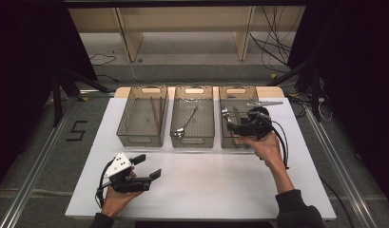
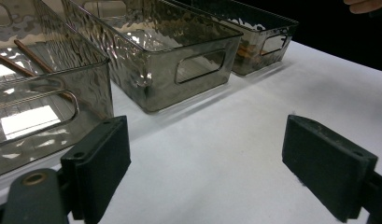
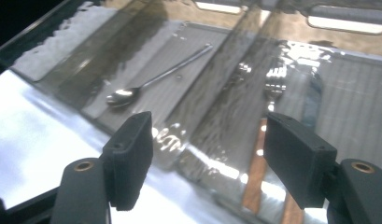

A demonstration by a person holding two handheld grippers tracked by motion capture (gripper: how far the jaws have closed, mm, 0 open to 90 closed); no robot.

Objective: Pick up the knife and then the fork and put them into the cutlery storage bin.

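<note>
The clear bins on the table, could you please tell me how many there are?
3, side by side along the table's far edge: left bin, middle bin, right bin. None seems hidden.

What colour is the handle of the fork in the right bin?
Brown, like wood; the fork shows best in the right gripper view.

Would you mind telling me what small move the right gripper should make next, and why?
Probably draw the right gripper back from the right bin toward the bare table. Its jaws stand open with nothing between them, and a wooden-handled fork lies inside that bin, so the drop looks done. The left gripper waits open.
</note>
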